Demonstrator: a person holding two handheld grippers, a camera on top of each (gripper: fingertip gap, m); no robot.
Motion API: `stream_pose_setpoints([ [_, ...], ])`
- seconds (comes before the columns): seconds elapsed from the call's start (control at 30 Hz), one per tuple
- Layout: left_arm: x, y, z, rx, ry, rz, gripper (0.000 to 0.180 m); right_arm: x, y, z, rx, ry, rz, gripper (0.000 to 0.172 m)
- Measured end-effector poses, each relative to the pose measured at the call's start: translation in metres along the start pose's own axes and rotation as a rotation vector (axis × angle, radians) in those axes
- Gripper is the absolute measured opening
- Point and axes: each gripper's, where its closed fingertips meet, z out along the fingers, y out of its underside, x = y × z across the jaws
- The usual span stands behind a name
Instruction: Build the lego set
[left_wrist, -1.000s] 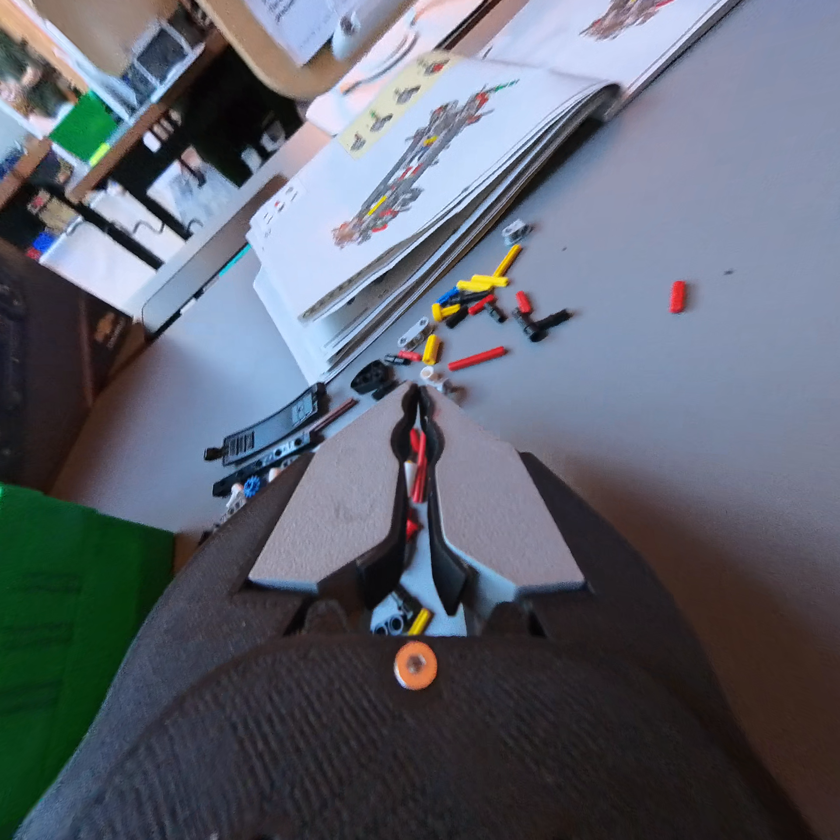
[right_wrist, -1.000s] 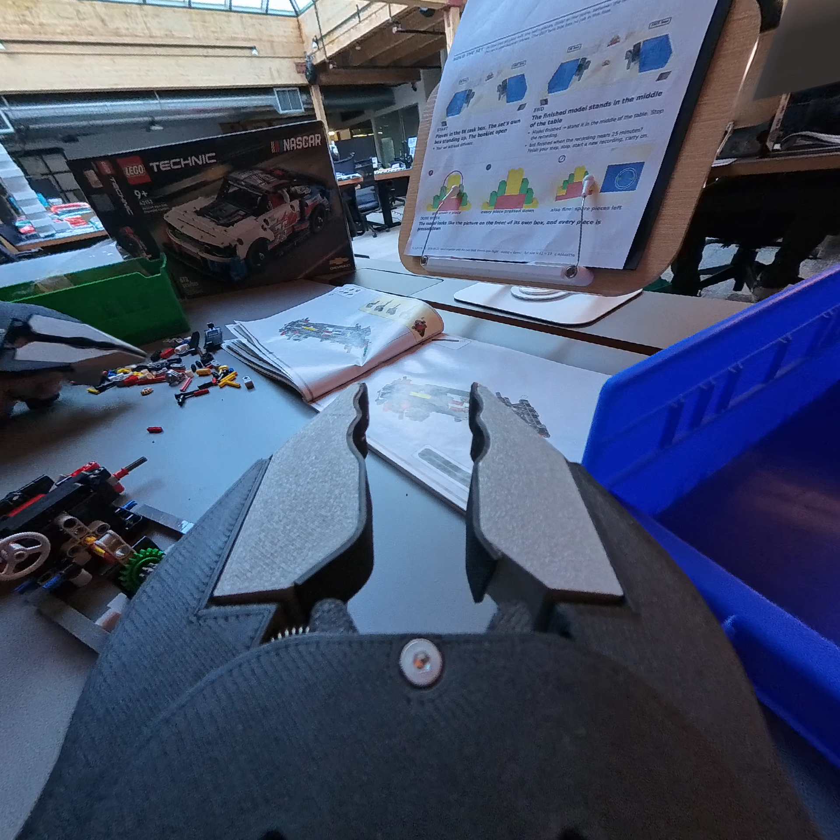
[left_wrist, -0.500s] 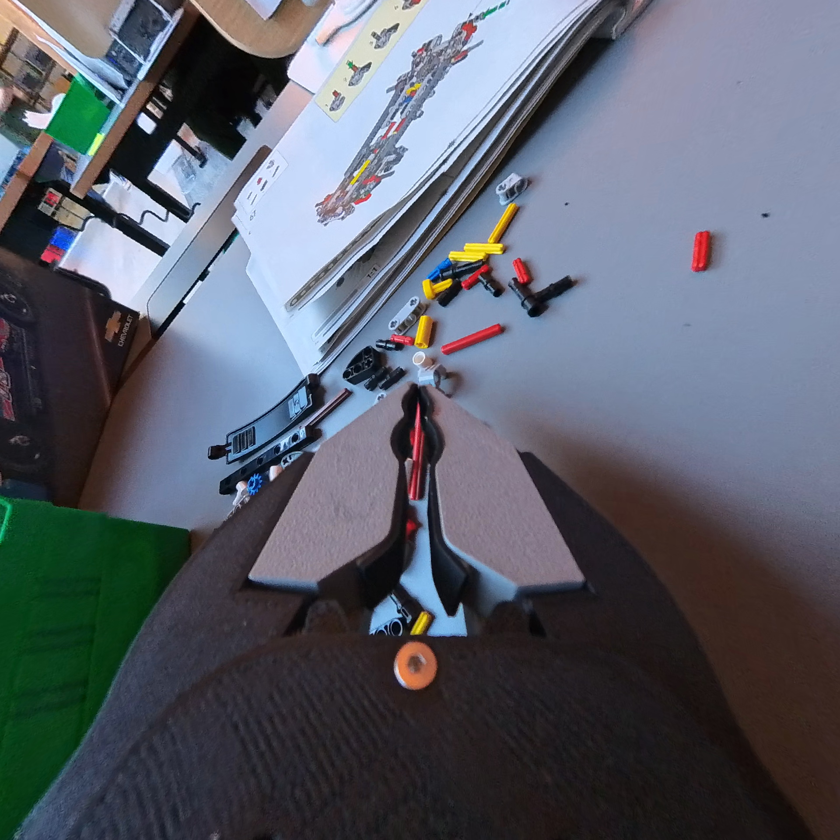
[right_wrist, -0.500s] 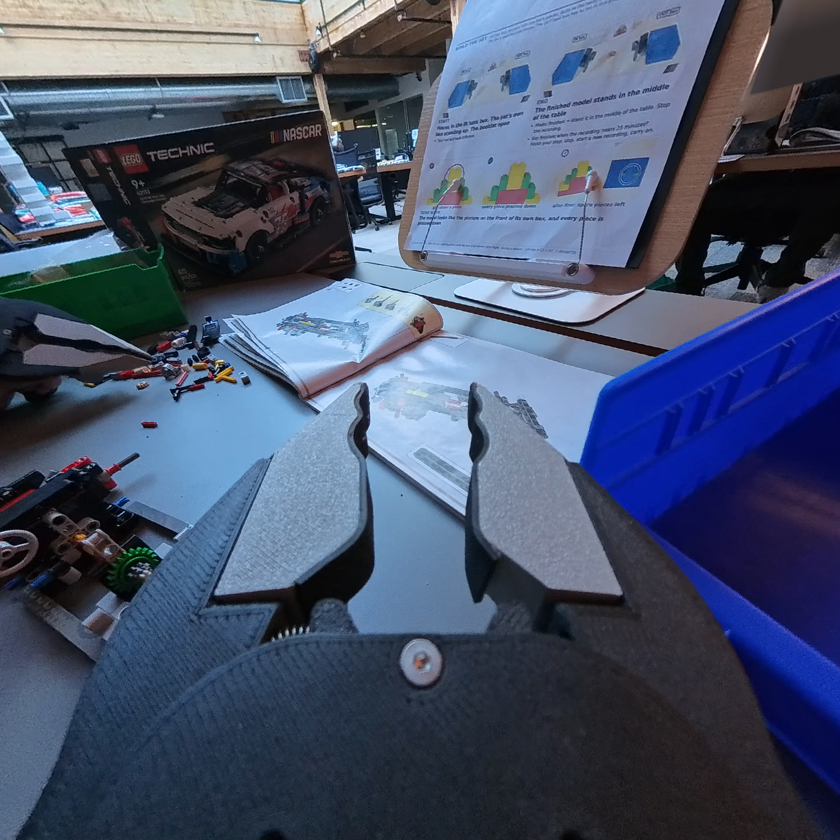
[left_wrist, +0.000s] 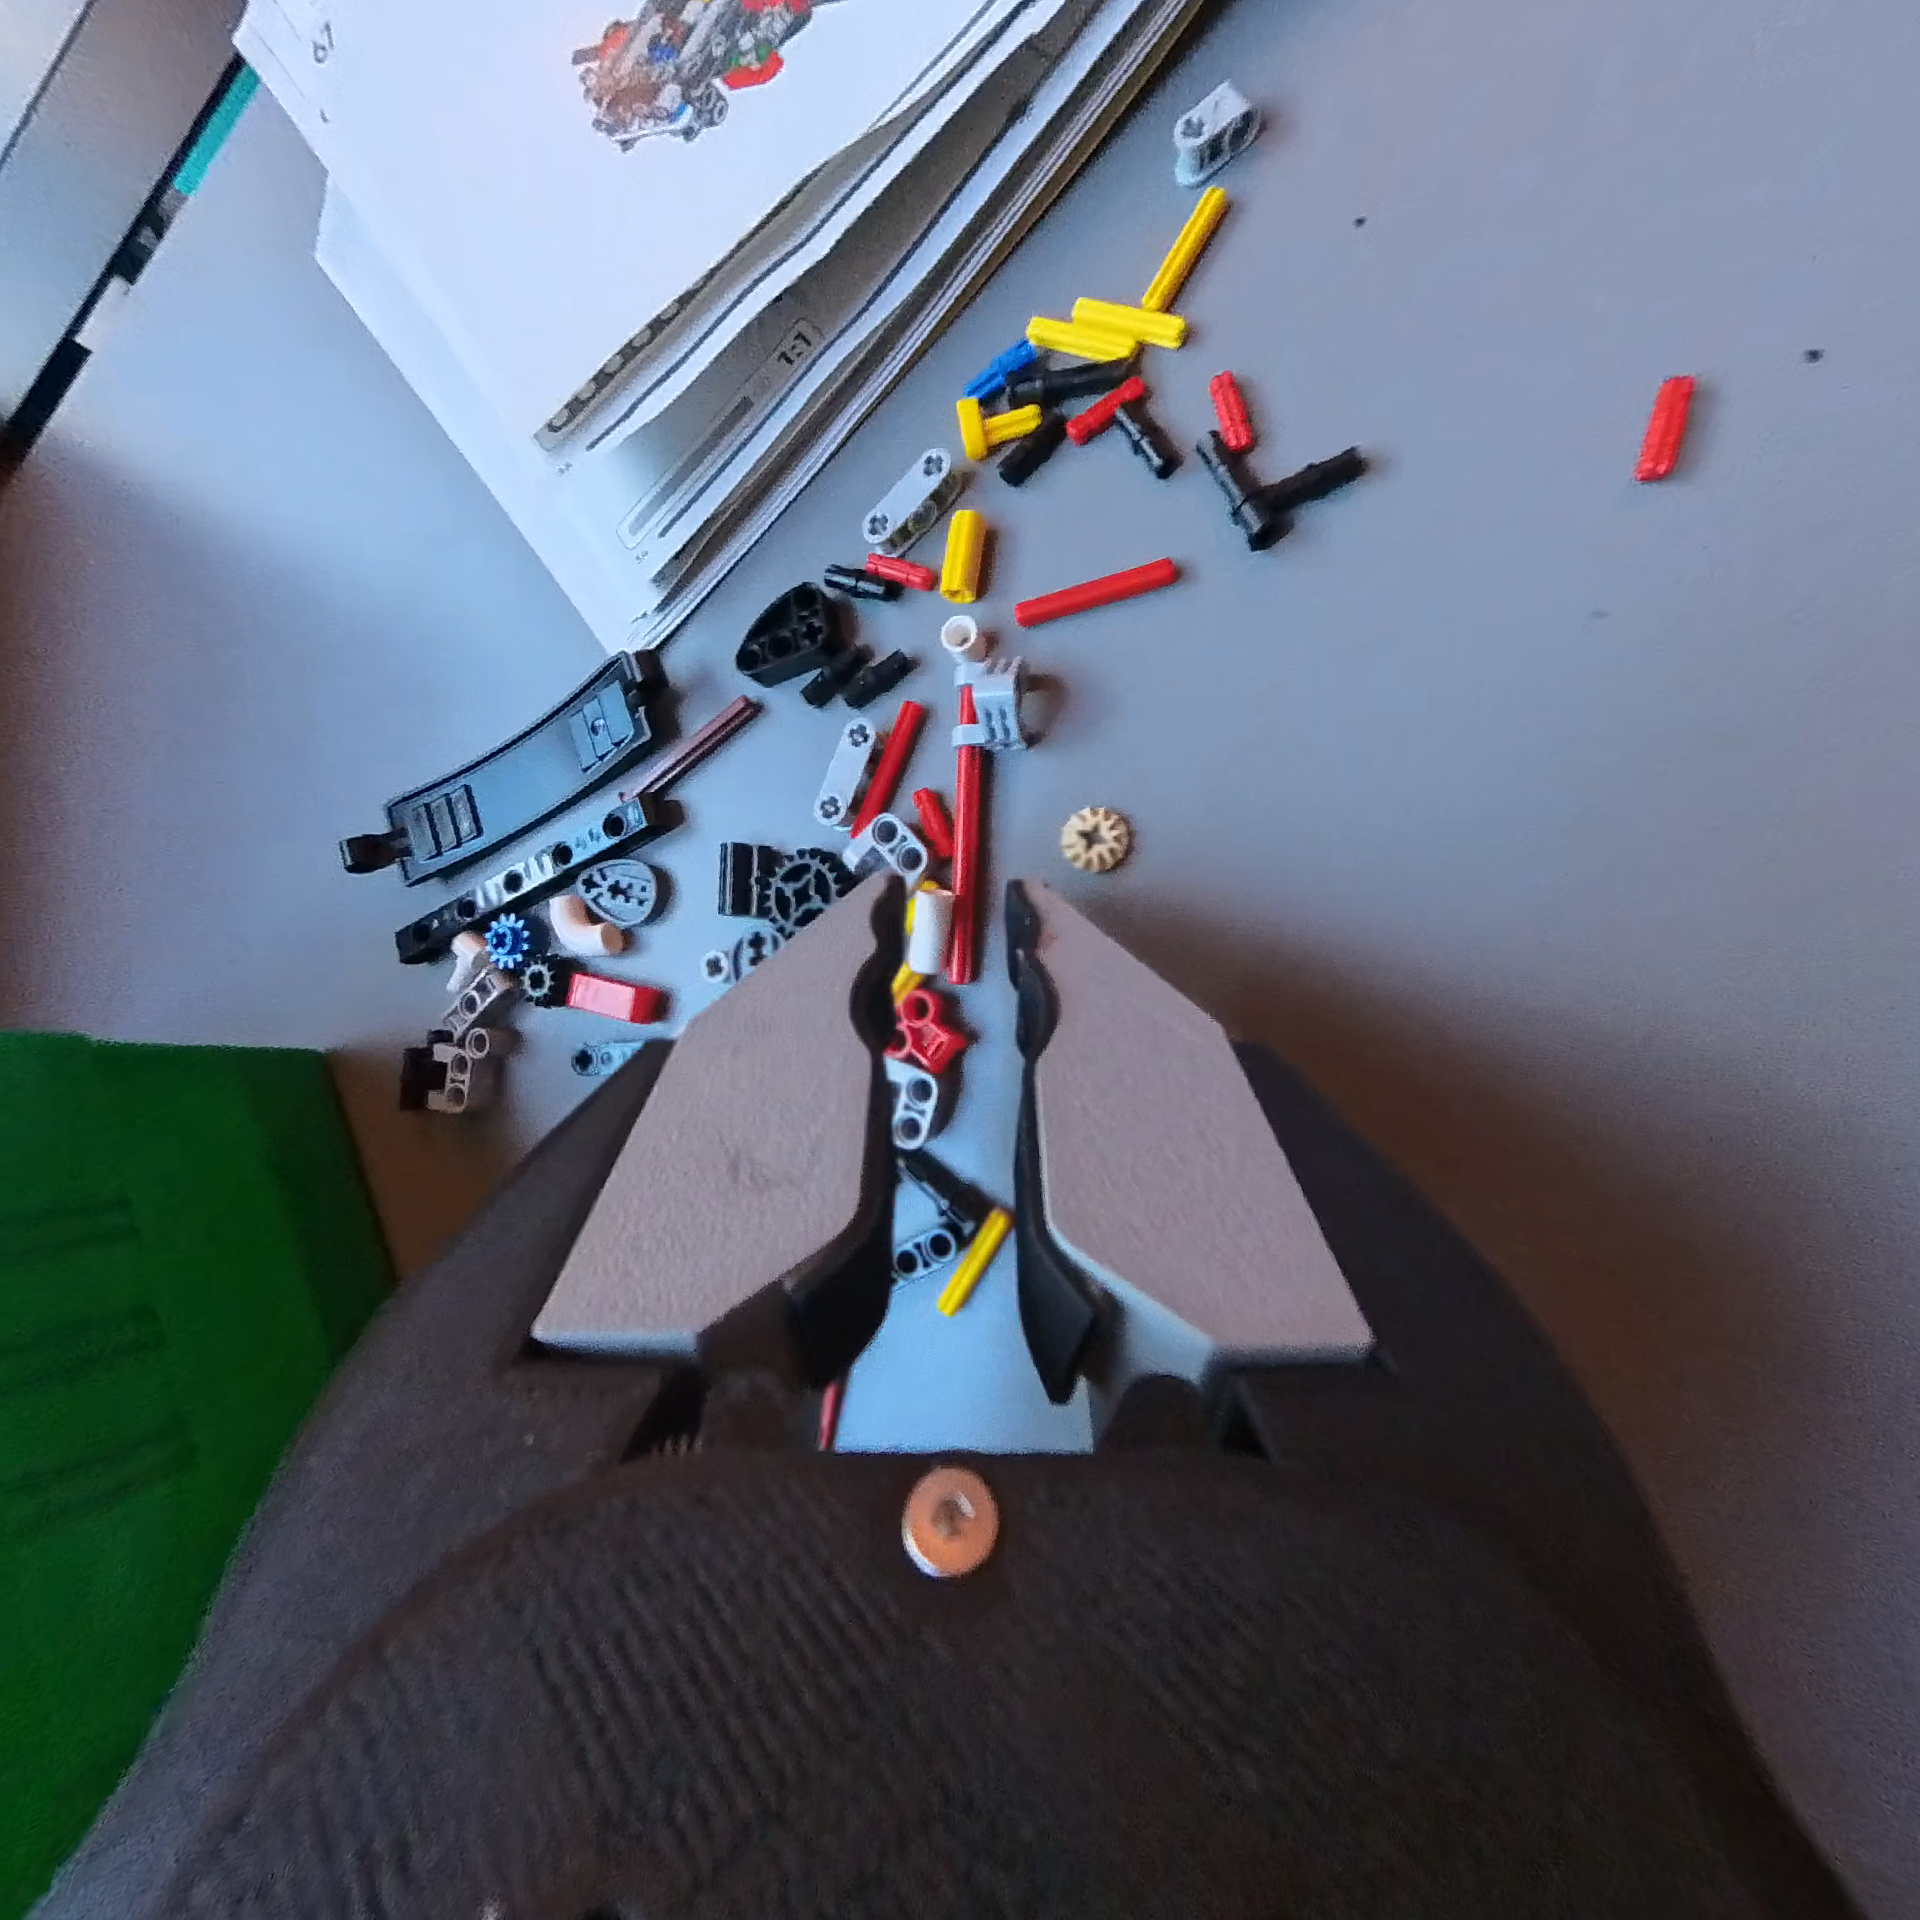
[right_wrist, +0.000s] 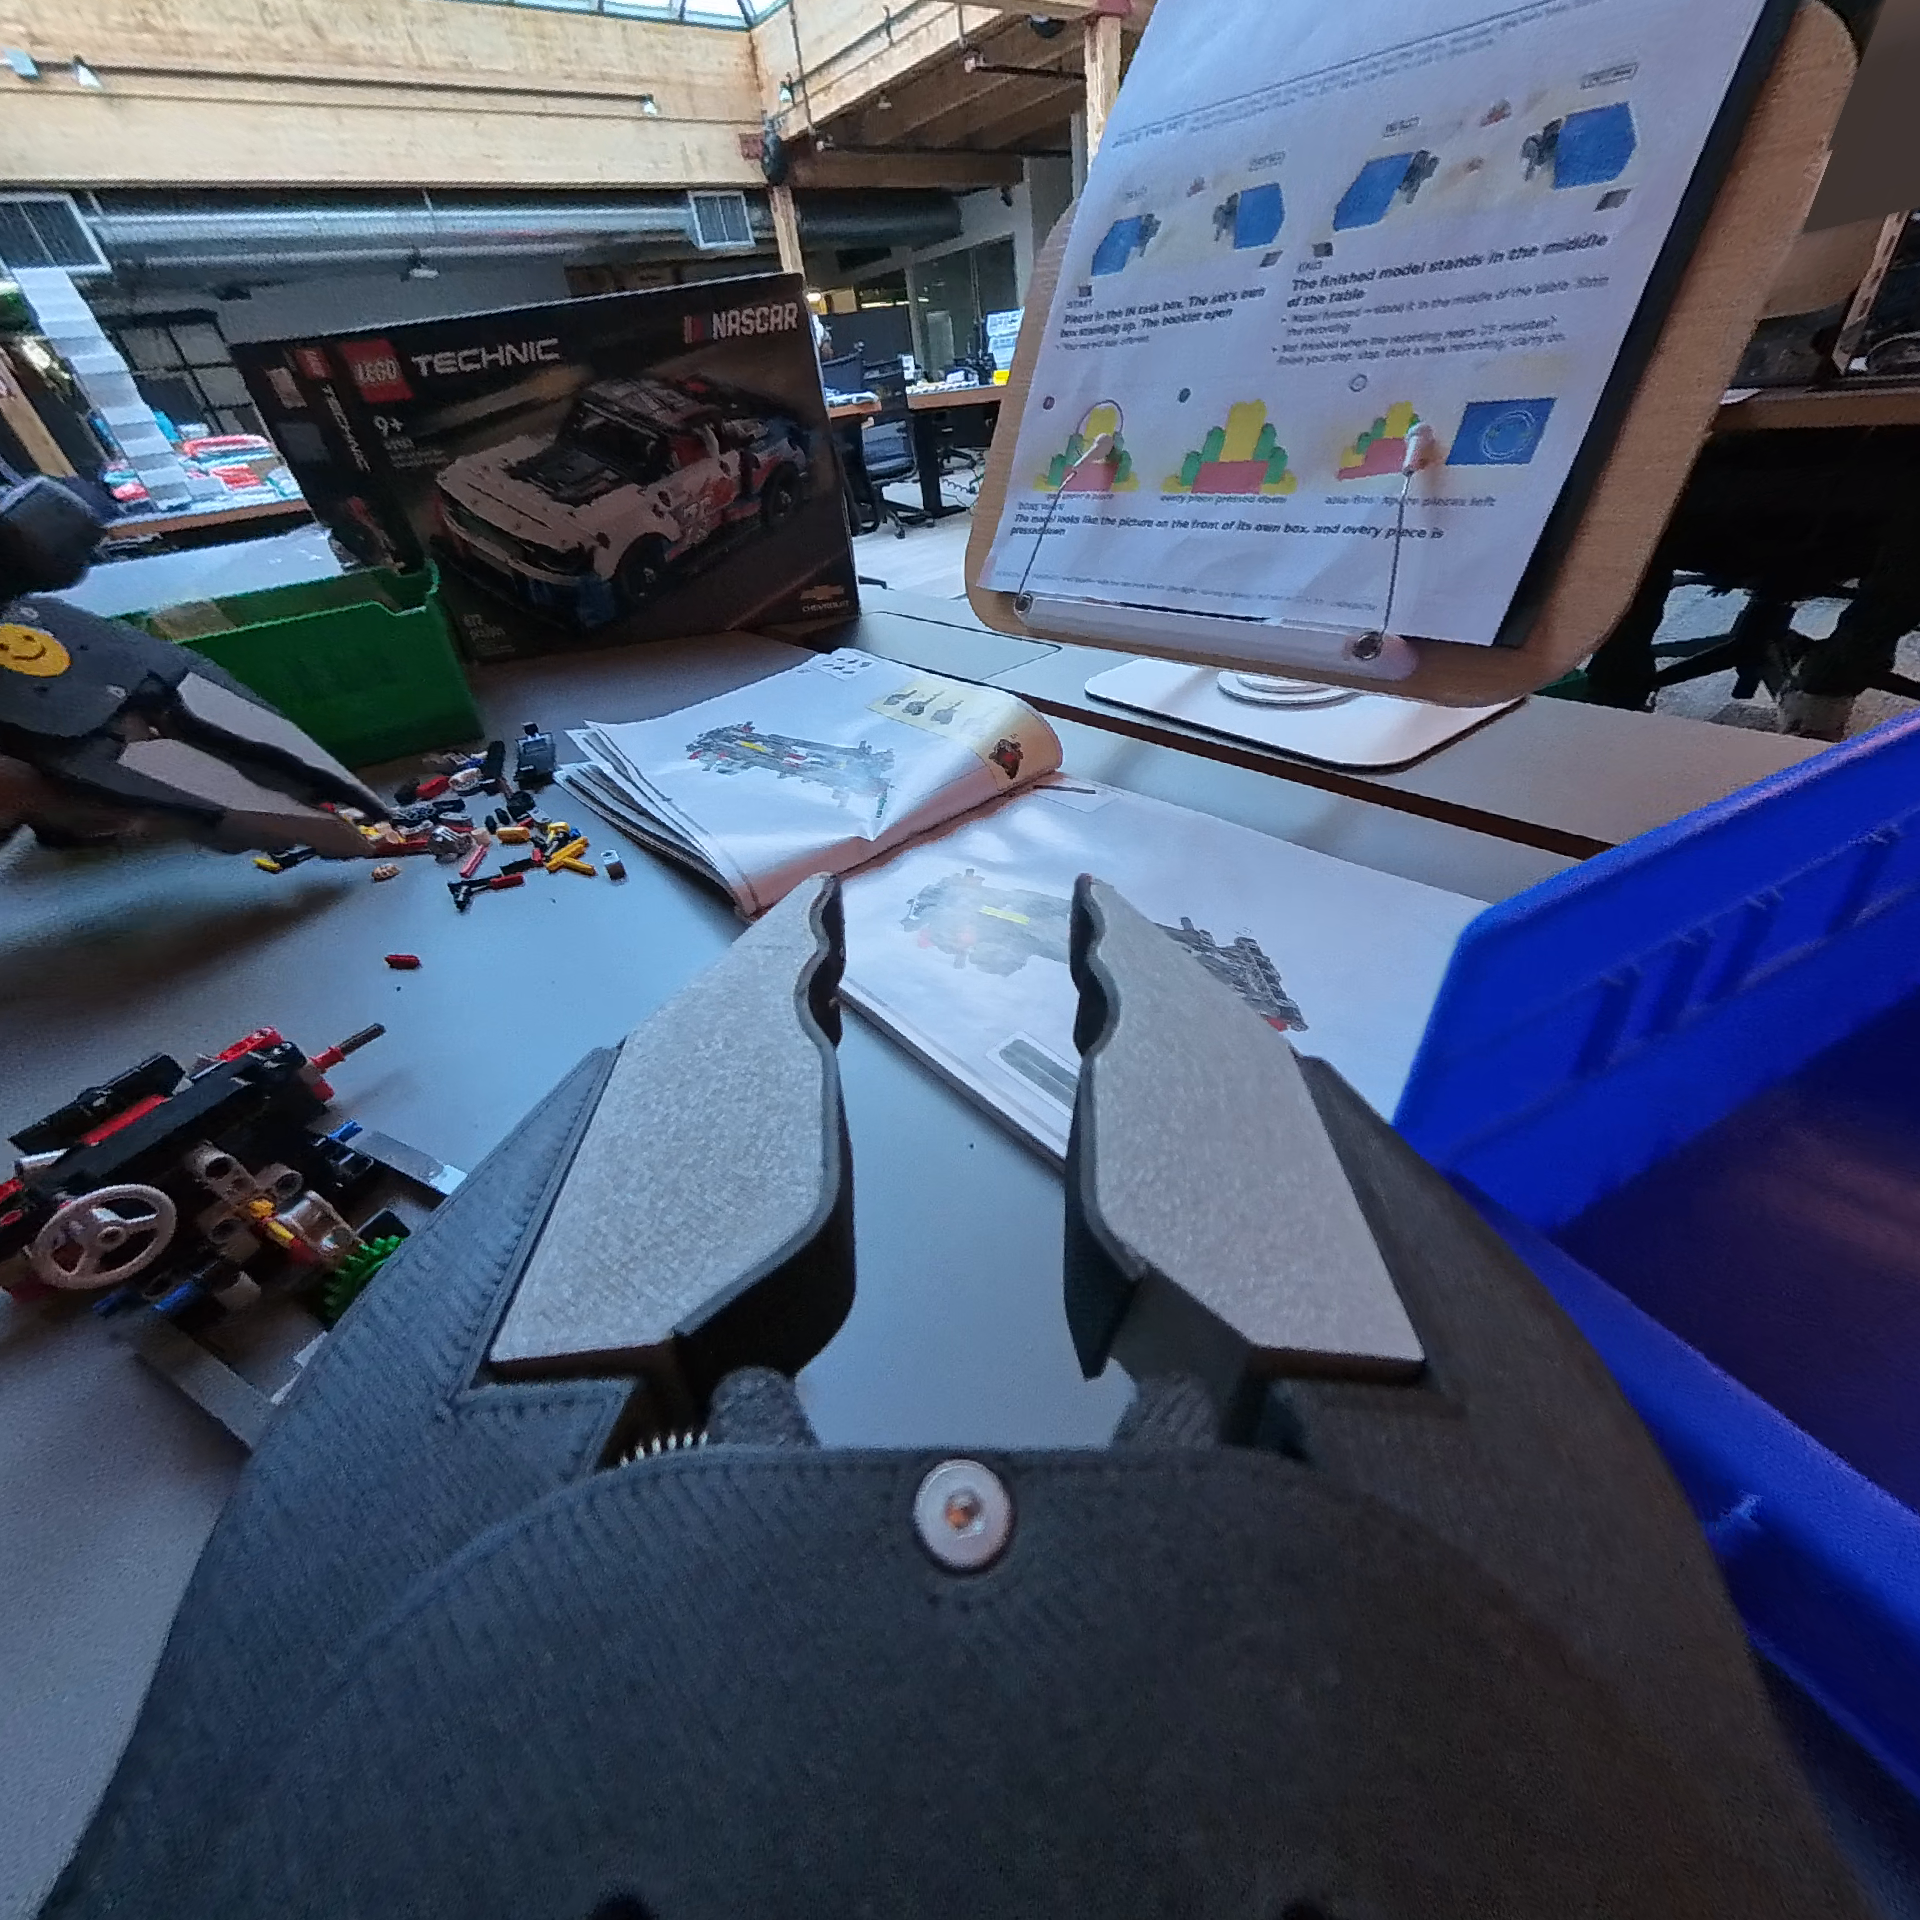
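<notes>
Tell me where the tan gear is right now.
In the left wrist view the tan gear lies flat on the grey table, alone, just ahead and right of the left gripper, right of the long red axle.

left gripper (left_wrist: 951, 914) parted over scattered pieces — long red axle (left_wrist: 966, 831) between fingertips.

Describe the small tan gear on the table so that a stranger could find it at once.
Start at the open instruction booklet and follow the scattered parts toward the left gripper. The tan gear lies alone just right of the long red axle, the only round, toothed, tan piece there.
</notes>
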Motion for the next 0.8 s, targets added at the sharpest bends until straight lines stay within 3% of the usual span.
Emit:
stream_pose_setpoints([
  [0.23,0.002,-0.008,0.012,-0.086,0.054,0.093,0.013,-0.009,-0.003,0.001,0.004,-0.020,-0.020,0.040],
  [0.33,0.007,-0.009,0.018,-0.137,0.123,0.094,0.004,-0.010,-0.004,0.000,0.007,-0.019,-0.032,0.041],
  [0.57,0.007,-0.012,0.022,-0.174,0.145,0.092,0.002,-0.012,-0.011,-0.004,0.029,-0.013,-0.047,0.040],
  [0.7,0.017,-0.036,0.006,-0.021,0.230,-0.037,0.002,-0.017,-0.015,-0.006,0.031,0.003,-0.126,0.044],
  [0.8,0.045,-0.071,-0.025,0.160,0.460,-0.206,0.001,-0.029,-0.030,-0.007,0.059,0.073,-0.266,0.060],
])
